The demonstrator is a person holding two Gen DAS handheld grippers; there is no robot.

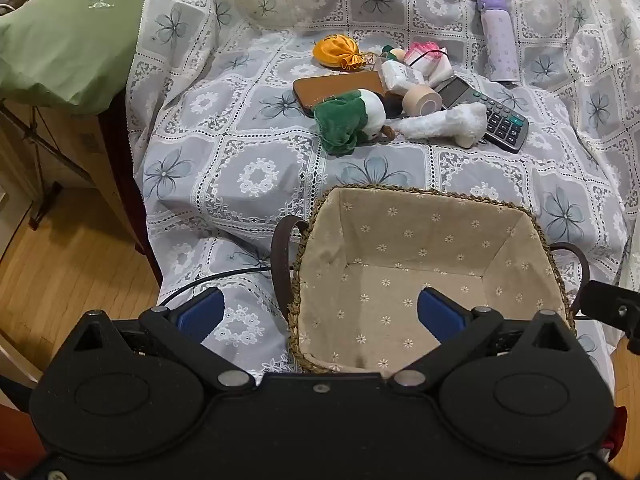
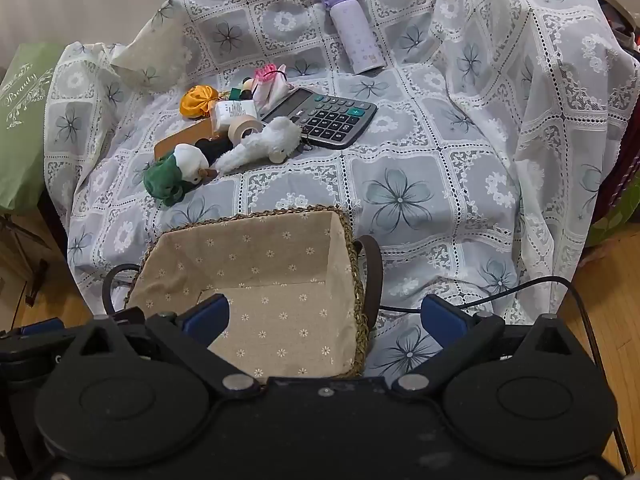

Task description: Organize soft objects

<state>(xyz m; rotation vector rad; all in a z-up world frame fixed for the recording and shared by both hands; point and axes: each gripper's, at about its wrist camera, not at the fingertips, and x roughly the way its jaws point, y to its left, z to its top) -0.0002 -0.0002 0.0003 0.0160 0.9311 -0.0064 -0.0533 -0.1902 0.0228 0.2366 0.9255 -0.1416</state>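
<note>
- Both grippers are seen with jaws spread wide and nothing held: the left gripper [image 1: 322, 314] is poised over the left wall of the basket [image 1: 400, 216], the right gripper [image 2: 326, 318] over its right wall, each angled down toward it.
- One flowered lace cloth [image 1: 248, 176] is spread over the whole surface; wood floor [image 1: 64, 264] is seen past its left edge and at the near right corner.
- One green pillow [image 1: 60, 36] is lying beyond the cloth's left edge.
- One lined basket, with a dark handle at each end, is set near the front edge of the cloth; nothing is seen inside it.
- One purple bottle [image 1: 498, 36] is laid well apart at the back.
- One calculator [image 1: 490, 114] is placed at the right of the cluster, touching the white plush toy [image 1: 440, 122].
- One brown flat case [image 1: 340, 88] is partly covered by the green and white plush toy [image 1: 352, 118].
- Two plush toys are lying at the front of the cluster, nearest the basket, with bare cloth between.
- One orange pouch [image 1: 338, 53], one pink and white pouch [image 1: 426, 58], one white packet [image 1: 402, 76] and one tape roll [image 1: 422, 100] are crowded behind the toys.
- Broad open cloth is left to the right of the cluster.
- One black cable [image 2: 516, 290] is trailing across the near cloth.
</note>
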